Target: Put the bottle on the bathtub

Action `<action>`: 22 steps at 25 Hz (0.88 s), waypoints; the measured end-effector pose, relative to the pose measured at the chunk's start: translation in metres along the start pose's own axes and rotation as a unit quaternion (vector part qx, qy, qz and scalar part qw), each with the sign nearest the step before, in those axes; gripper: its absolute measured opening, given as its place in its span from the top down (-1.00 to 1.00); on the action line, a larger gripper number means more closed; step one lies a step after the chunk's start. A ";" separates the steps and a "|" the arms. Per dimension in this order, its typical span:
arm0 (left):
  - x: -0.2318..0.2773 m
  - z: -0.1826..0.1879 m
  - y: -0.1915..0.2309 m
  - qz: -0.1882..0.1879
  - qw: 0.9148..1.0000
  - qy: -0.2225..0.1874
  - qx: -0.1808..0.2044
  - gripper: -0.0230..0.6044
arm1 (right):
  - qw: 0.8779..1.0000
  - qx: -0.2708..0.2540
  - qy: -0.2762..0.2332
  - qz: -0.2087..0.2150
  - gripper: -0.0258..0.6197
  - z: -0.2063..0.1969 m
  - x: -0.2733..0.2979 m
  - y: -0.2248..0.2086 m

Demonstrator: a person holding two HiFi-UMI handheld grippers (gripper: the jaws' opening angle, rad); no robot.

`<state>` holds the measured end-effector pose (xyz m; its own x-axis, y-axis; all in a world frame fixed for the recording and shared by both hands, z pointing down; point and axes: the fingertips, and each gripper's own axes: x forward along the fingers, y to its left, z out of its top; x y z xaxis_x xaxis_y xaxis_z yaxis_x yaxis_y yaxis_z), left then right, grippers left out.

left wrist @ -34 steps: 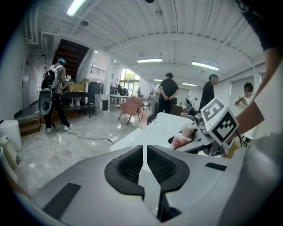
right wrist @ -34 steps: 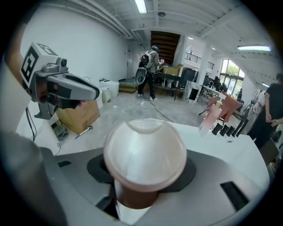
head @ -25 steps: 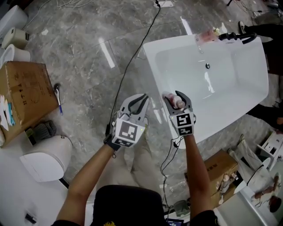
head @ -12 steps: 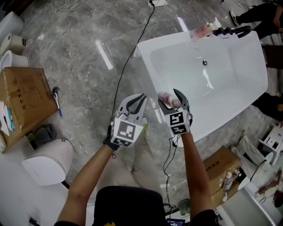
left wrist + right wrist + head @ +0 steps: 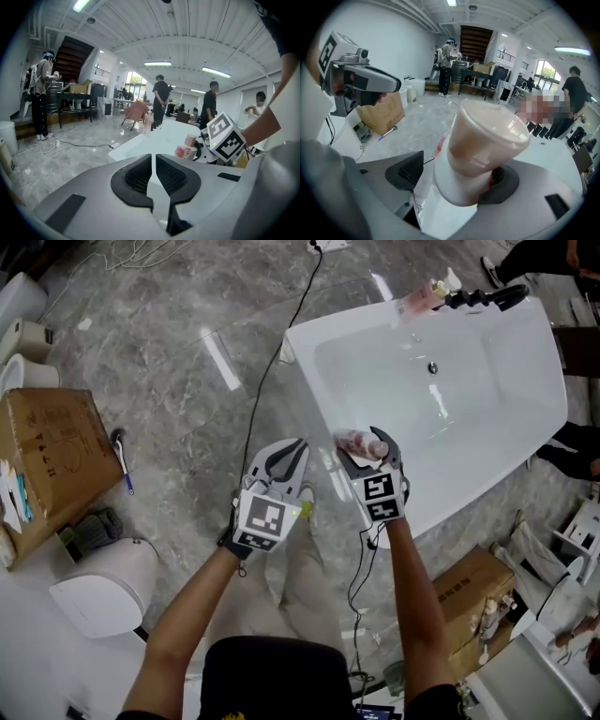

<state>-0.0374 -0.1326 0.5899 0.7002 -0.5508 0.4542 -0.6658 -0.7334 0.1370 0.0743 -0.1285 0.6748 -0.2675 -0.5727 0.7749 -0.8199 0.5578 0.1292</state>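
A white bottle (image 5: pixel 354 441) with a pinkish cap and red print lies between the jaws of my right gripper (image 5: pixel 366 444), which is shut on it. In the right gripper view the bottle (image 5: pixel 480 145) fills the middle, cap end pointing away. Bottle and gripper hover at the near left rim of the white bathtub (image 5: pixel 487 460). My left gripper (image 5: pixel 292 448) hangs over the floor just left of it, jaws shut and empty (image 5: pixel 153 157). The left gripper view shows the bottle (image 5: pixel 187 147) beside the tub (image 5: pixel 140 143).
A pink bottle (image 5: pixel 417 301) and a black faucet (image 5: pixel 483 298) sit on the tub's far rim. A black cable (image 5: pixel 272 381) crosses the grey marble floor. A cardboard box (image 5: pixel 42 456) and white toilet (image 5: pixel 98 582) stand left; another box (image 5: pixel 473 592) lower right. People stand in the background.
The head view has drifted a little, so the tub sits further left in frame. Both grippers hold about the same places; the right one still grips the bottle by the tub's rim.
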 end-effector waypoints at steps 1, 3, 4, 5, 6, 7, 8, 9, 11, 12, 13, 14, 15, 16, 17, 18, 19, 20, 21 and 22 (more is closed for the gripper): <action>0.000 0.000 -0.001 -0.001 1.000 0.000 0.001 0.78 | 1.000 0.002 0.000 -0.001 -0.15 0.000 0.000 -0.002; 0.000 0.000 -0.003 -0.002 1.000 0.001 0.001 0.79 | 1.000 0.004 0.000 -0.004 -0.15 -0.001 -0.001 -0.006; 0.001 0.000 -0.004 -0.003 1.000 0.002 0.001 0.78 | 1.000 0.005 0.000 -0.006 -0.15 -0.002 -0.001 -0.007; 0.001 -0.001 -0.004 -0.003 1.000 0.002 0.001 0.78 | 1.000 0.006 0.000 -0.007 -0.14 -0.002 -0.002 -0.008; 0.000 -0.001 -0.004 -0.003 1.000 0.003 0.000 0.78 | 1.000 0.007 -0.001 -0.010 -0.13 -0.002 -0.002 -0.009; 0.000 -0.002 -0.004 -0.003 1.000 0.004 0.000 0.78 | 1.000 0.007 -0.003 -0.013 0.03 -0.001 -0.002 -0.010; 0.000 -0.002 -0.004 -0.003 1.000 0.004 0.000 0.78 | 1.000 0.007 -0.003 -0.014 0.09 -0.001 -0.003 -0.010; 0.000 -0.003 -0.004 -0.003 1.000 0.005 0.000 0.78 | 1.000 0.009 -0.002 -0.013 0.12 0.000 -0.003 -0.010; 0.000 -0.004 -0.004 -0.004 1.000 0.005 0.001 0.78 | 1.000 0.012 0.006 -0.014 0.14 0.000 -0.004 -0.008; -0.001 -0.005 -0.004 -0.004 1.000 0.005 0.001 0.78 | 1.000 0.013 0.011 -0.017 0.14 -0.001 -0.004 -0.007; -0.001 -0.006 -0.004 -0.004 1.000 0.005 0.001 0.78 | 1.000 0.014 0.015 -0.021 0.15 -0.002 -0.004 -0.006; -0.002 -0.006 -0.004 -0.004 1.000 0.005 0.001 0.78 | 0.999 0.017 0.018 -0.026 0.15 -0.003 -0.004 -0.006; -0.002 -0.007 -0.004 -0.004 1.000 0.005 0.000 0.78 | 0.999 0.018 0.018 -0.031 0.15 -0.003 -0.005 -0.006; -0.002 -0.007 -0.004 -0.005 1.000 0.005 0.000 0.78 | 0.999 0.018 0.018 -0.034 0.15 -0.003 -0.005 -0.006; -0.002 -0.006 -0.004 -0.005 1.000 0.004 -0.001 0.78 | 0.999 0.016 0.017 -0.037 0.15 -0.002 -0.005 -0.005; -0.002 -0.006 -0.004 -0.005 1.000 0.004 -0.002 0.78 | 0.999 0.013 0.016 -0.039 0.14 -0.002 -0.005 -0.005; -0.002 -0.006 -0.004 -0.005 1.000 0.004 -0.002 0.78 | 0.999 0.011 0.017 -0.040 0.12 -0.002 -0.004 -0.005; -0.002 -0.006 -0.004 -0.005 1.000 0.004 -0.001 0.78 | 0.999 0.010 0.018 -0.039 0.09 -0.003 -0.004 -0.004; -0.002 -0.006 -0.004 -0.005 1.000 0.004 -0.001 0.78 | 0.999 0.010 0.019 -0.037 -0.02 -0.004 -0.003 -0.004; -0.001 -0.007 -0.004 -0.006 1.000 0.004 -0.001 0.78 | 0.999 0.011 0.020 -0.035 -0.09 -0.005 -0.002 -0.005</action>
<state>-0.0369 -0.1262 0.5946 0.7055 -0.5393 0.4599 -0.6587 -0.7384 0.1445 0.0810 -0.1268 0.6752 -0.1884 -0.5854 0.7885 -0.8472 0.5031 0.1711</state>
